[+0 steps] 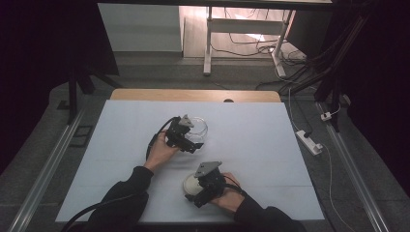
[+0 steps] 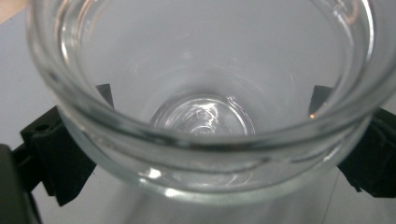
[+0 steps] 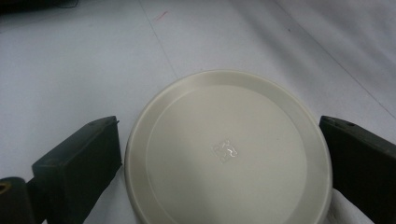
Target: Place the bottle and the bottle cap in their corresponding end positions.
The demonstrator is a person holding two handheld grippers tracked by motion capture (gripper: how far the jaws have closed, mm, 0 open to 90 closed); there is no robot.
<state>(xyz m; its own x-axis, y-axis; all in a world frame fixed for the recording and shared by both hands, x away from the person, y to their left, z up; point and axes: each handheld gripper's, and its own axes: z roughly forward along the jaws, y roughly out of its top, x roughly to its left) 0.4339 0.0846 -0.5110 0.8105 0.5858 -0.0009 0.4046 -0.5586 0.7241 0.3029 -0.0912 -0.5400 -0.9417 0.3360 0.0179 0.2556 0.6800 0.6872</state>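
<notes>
— How far had you got with the jar and its lid at that point?

— Not far, by my reading. Your left gripper (image 1: 192, 141) had the clear glass jar (image 1: 196, 129) between its jaws — in the left gripper view both black pads pressed against the glass (image 2: 205, 140) just below the rim, so I'd call that a firm grasp. The jar stood near the middle of the white table cover (image 1: 251, 140), and it looked empty.

— And the lid?

— The round cream plastic lid (image 1: 191, 184) lay flat on the cover, toward your edge and well apart from the jar. Your right gripper (image 1: 199, 194) was set around it: in the right gripper view the jaws stood on either side of the lid (image 3: 229, 149), the left one touching or nearly touching its edge. Whether they had clenched on it I couldn't tell.

— So what was left?

— Most of it, I'd judge — lifting the lid, carrying it over, seating it on the mouth.

— Which way did the jar point?

— Mouth up, its long axis about vertical, as far as the high view showed. The lid's flat face was turned up too.
</notes>
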